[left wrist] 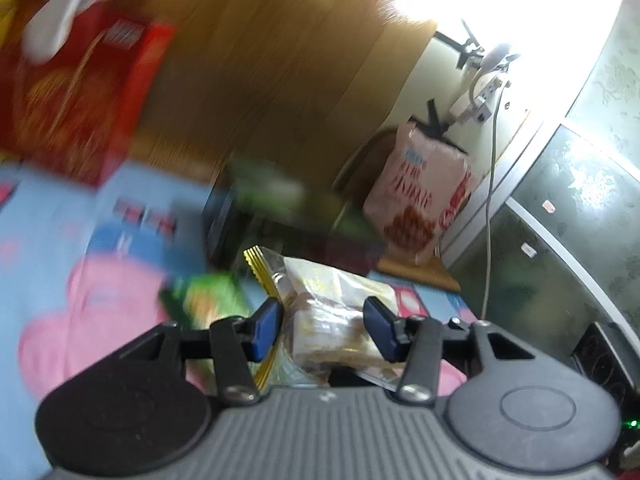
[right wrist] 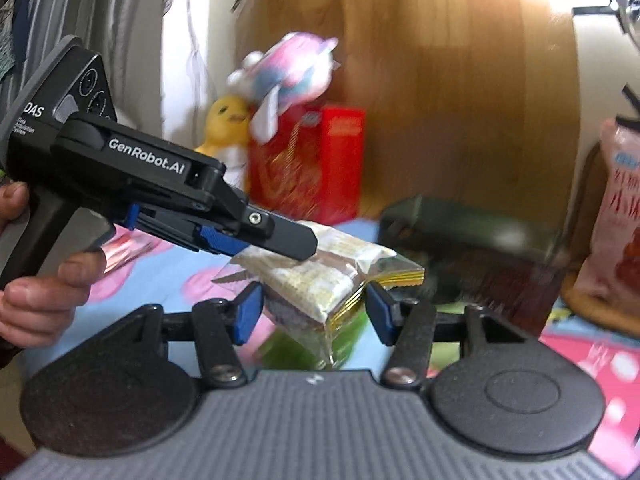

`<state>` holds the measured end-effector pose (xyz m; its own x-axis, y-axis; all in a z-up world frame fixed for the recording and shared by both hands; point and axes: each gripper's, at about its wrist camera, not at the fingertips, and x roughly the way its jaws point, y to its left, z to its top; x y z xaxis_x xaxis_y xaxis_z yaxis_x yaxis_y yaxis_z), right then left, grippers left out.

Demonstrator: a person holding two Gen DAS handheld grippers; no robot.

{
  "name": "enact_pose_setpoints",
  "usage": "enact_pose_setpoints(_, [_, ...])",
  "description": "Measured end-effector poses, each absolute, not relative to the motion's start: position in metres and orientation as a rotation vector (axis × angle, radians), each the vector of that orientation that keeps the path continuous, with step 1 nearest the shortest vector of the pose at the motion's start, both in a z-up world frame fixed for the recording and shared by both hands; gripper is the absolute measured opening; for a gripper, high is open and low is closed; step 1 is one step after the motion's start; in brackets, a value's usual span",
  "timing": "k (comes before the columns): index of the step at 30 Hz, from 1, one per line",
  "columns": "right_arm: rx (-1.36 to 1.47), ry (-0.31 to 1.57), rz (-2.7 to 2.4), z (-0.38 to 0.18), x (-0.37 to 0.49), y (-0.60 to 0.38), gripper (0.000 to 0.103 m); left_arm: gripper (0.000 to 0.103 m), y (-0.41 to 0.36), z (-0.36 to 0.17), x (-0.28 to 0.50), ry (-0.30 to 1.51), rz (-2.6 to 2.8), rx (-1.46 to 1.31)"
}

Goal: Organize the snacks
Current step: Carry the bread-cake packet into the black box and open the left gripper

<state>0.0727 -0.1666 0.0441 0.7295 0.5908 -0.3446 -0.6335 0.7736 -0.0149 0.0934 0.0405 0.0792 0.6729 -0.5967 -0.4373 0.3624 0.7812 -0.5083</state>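
Note:
A clear-wrapped snack packet (left wrist: pixel 316 280) with gold edges and pale cake inside hangs above the blue and pink cartoon cloth (left wrist: pixel 60 240). My left gripper (left wrist: pixel 324 312) is shut on it, blue pads pressing both sides. In the right wrist view a hand holds that left gripper (right wrist: pixel 296 252), which reaches in from the left and clamps the far end of the packet (right wrist: pixel 320 276). My right gripper (right wrist: pixel 314 312) brackets the packet's near end, and both its blue pads lie against the wrapper's sides.
A red box (right wrist: pixel 308 168) stands at the back with a yellow duck toy (right wrist: pixel 228 120) and a pink-and-white plush (right wrist: pixel 288 72) by it. A dark open box (right wrist: pixel 468 224) sits centre-right, a pink snack bag (right wrist: pixel 620 216) far right. A green packet (left wrist: pixel 212 296) lies on the cloth.

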Motion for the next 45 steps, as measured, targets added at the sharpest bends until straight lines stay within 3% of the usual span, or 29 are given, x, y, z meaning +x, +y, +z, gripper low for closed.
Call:
enact_pose_setpoints(5, [-0.073,0.311,0.626,0.068,0.133,-0.191,0.058,0.046,0.008,0.102,0.159,0.576,-0.545,-0.357])
enact_pose_setpoints(13, [-0.047,0.317,0.468,0.06,0.201,-0.215,0.059,0.049,-0.015,0.084,0.227,0.636,-0.493,-0.381])
enact_pose_setpoints(20, [0.098,0.309,0.424,0.053,0.18,-0.256,0.059,0.054,0.002,0.079,0.199,0.632,-0.515,-0.408])
enact_pose_setpoints(26, [0.188,0.414,0.468,0.035,0.153,-0.269,0.059,0.06,0.013,0.059,0.153,0.667,-0.53,-0.389])
enact_pose_setpoints(32, [0.225,0.541,0.542,0.018,0.139,-0.243,0.048,0.06,0.044,0.038,0.112,0.695,-0.445,-0.43])
enact_pose_setpoints(45, [0.092,0.627,0.68,0.008,0.112,-0.165,0.048,0.06,0.093,0.006,0.085,0.731,-0.337,-0.522])
